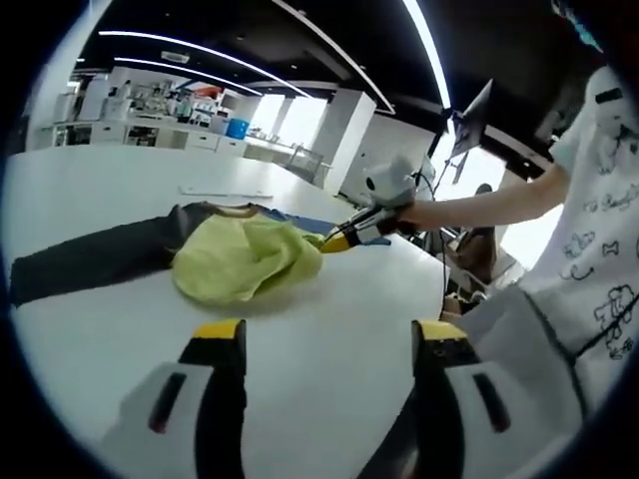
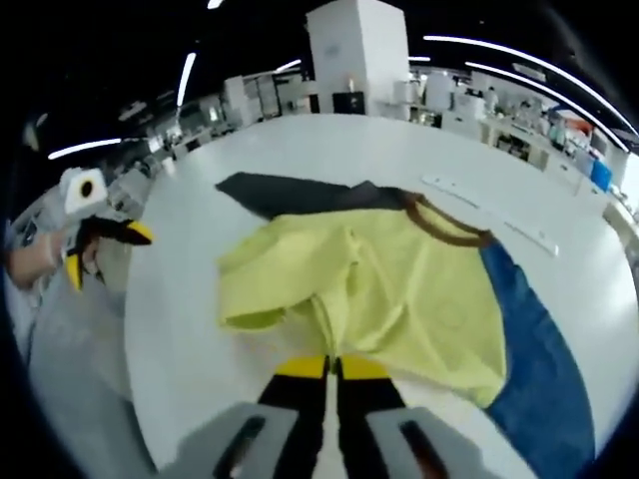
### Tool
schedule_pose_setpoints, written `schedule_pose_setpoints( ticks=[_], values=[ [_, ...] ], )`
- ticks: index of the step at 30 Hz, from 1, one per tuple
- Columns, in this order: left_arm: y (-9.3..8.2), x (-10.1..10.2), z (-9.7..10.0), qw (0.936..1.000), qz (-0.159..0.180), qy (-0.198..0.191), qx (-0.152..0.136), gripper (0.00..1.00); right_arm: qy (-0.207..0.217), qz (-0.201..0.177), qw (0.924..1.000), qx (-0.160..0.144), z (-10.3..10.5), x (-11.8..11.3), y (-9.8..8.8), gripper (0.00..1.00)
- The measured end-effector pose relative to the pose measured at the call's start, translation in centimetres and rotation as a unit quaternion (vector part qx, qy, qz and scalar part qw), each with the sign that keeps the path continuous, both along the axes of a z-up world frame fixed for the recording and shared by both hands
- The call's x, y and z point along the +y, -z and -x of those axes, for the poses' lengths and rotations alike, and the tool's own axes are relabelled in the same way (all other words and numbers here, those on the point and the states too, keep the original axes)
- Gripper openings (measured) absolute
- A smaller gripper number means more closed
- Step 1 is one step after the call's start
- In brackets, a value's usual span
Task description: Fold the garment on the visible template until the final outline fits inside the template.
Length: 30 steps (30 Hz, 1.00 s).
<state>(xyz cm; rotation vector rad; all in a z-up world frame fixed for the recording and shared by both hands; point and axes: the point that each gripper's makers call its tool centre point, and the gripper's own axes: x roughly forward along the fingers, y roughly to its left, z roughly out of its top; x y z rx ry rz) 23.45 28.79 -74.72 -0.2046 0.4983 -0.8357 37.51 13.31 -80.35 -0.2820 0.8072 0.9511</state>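
One yellow-green garment (image 2: 384,289) lies rumpled on the white table (image 2: 190,329), spread partly over a dark grey sleeve-like panel (image 2: 280,195) at the far left and a blue panel (image 2: 539,369) at the right (possibly the template, though I cannot tell). The right gripper (image 2: 333,367) has its jaws pressed together at the garment's near hem, apparently pinching the cloth. The left gripper (image 1: 329,334) hangs wide open over bare table, holding nothing. To fold well, I would lift the hem only slightly, carry it across flat, and use the free gripper to pin the opposite edge.
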Motion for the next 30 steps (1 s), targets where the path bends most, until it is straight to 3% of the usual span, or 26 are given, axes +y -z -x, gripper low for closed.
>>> schedule_pose_setpoints(
  ticks=[3,5,7,11,13,15,19,21,25,27,29,30],
  values=[
    [0.6,-0.3,-1.0,0.9991,-0.04,0.017,0.008,0.57,0.006,-0.009,0.9999,-0.007,-0.1,-0.4,-0.9,0.0],
    [0.5,-0.7,-1.8,0.9992,-0.039,0.013,0.007,0.54,0.017,-0.026,0.9994,-0.013,-0.4,-0.7,-1.8,0.0],
    [1.4,-1.3,-2.8,0.9989,-0.031,0.004,0.034,0.51,0.025,-0.04,0.9988,-0.012,0.1,-0.3,-2.9,0.0],
    [4.2,-2.4,-3.4,0.9946,-0.071,-0.002,0.076,0.41,0.031,-0.036,0.9987,-0.017,-0.3,-1.1,-2.5,0.0],
    [5.8,-2.6,-4.1,0.9912,-0.089,-0.019,0.096,0.4,0.033,-0.038,0.9986,-0.017,-0.4,-1.4,-2.5,0.0],
    [7.2,-2.0,-5.1,0.9857,-0.095,-0.061,0.125,0.37,0.035,-0.041,0.9984,-0.017,-0.4,-1.6,-2.6,0.0],
    [7.1,-1.1,-7.6,0.9785,-0.039,-0.144,0.143,0.29,0.039,-0.044,0.9981,-0.017,-0.2,-2.1,-2.7,0.0],
    [7.3,-0.6,-8.2,0.9752,-0.029,-0.16,0.15,0.23,0.041,-0.044,0.9981,-0.016,-0.3,-2.4,-2.7,0.0],
    [7.0,-0.3,-8.6,0.9754,-0.029,-0.169,0.139,0.17,0.045,-0.044,0.9979,-0.015,-0.3,-2.8,-2.7,0.0],
    [6.6,-0.9,-8.4,0.9713,0.012,-0.174,0.162,0.16,0.046,-0.045,0.9979,-0.013,-0.2,-2.8,-2.7,0.0],
    [5.7,-2.4,-7.9,0.9718,0.053,-0.153,0.172,0.13,0.045,-0.044,0.9979,-0.014,-0.2,-2.9,-2.6,0.0],
    [5.4,-3.1,-7.7,0.9671,0.082,-0.149,0.189,0.14,0.045,-0.044,0.9979,-0.013,-0.1,-2.9,-2.5,0.0]
  ],
)
